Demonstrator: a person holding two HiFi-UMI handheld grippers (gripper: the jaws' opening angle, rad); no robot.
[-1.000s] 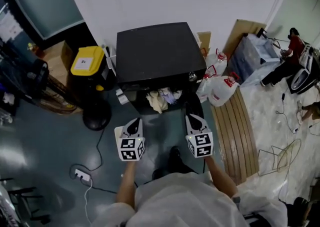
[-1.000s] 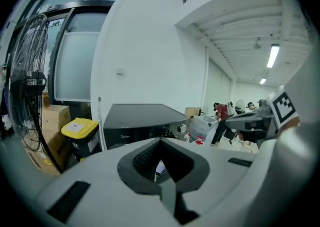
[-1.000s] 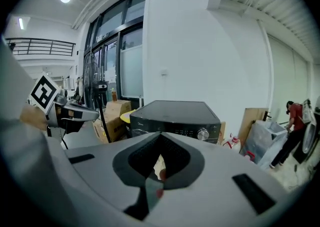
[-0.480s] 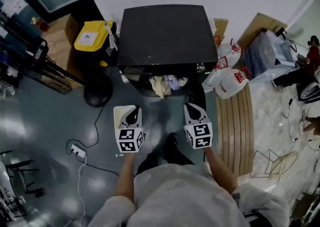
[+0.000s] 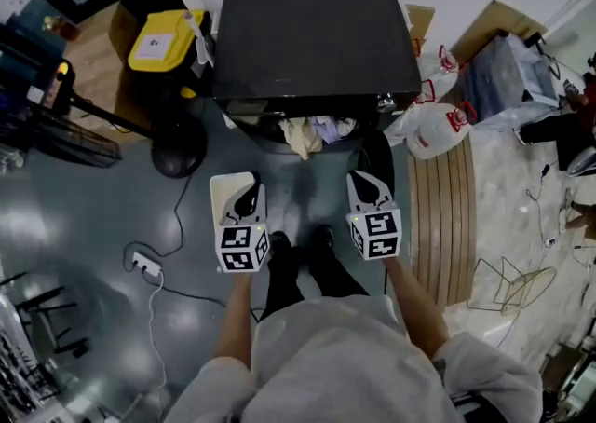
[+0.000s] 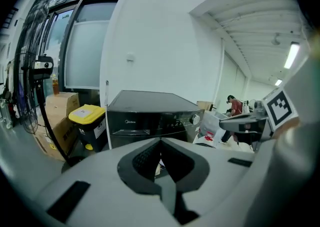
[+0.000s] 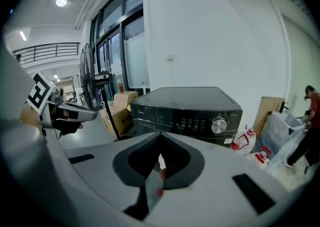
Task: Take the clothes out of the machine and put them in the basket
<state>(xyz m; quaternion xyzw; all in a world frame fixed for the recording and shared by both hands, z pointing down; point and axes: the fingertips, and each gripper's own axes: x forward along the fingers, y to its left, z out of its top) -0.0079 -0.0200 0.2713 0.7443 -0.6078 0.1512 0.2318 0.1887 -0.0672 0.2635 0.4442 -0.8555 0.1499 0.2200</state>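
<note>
Your left gripper has its jaws pressed together with nothing held. Your right gripper is the same, closed and empty. Both hover side by side, apart, over the grey floor, near the front of the black machine. The clothes bulge from its front opening, ahead of both grippers and touched by neither. A yellow-lidded bin stands beside the machine.

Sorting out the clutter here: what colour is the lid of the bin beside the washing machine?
Yellow; the lid shows best in the head view.
</note>
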